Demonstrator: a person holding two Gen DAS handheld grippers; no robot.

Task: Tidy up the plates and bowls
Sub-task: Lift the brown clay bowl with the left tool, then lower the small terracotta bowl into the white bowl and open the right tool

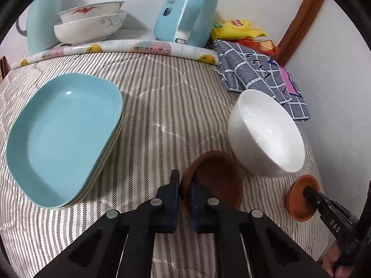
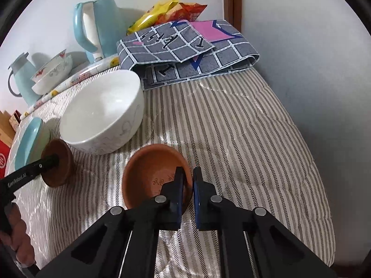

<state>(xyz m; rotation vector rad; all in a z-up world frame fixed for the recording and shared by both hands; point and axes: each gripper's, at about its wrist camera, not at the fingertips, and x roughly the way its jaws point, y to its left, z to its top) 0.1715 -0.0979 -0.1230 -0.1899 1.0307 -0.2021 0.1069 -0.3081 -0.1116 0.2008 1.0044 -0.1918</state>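
Observation:
Two small brown clay dishes lie on the striped cloth. In the left wrist view my left gripper [image 1: 184, 180] is shut on the near rim of one brown dish [image 1: 218, 176]; the right wrist view shows that gripper [image 2: 52, 159] and dish [image 2: 58, 173] from the side. My right gripper [image 2: 188, 173] is shut on the right rim of the other brown dish [image 2: 150, 171], which also shows in the left wrist view [image 1: 299, 206]. A white bowl [image 1: 266, 134] stands just behind both dishes. A stack of light-blue plates [image 1: 65, 139] lies at the left.
At the back stand two stacked patterned bowls [image 1: 92, 23], a blue kettle [image 1: 185, 9] and a blue jug [image 1: 41, 23]. A folded grey checked cloth [image 2: 185, 51] and snack bags [image 2: 167, 11] fill the far right corner by the wall. Striped cloth [image 2: 243, 139] stretches bare at the right.

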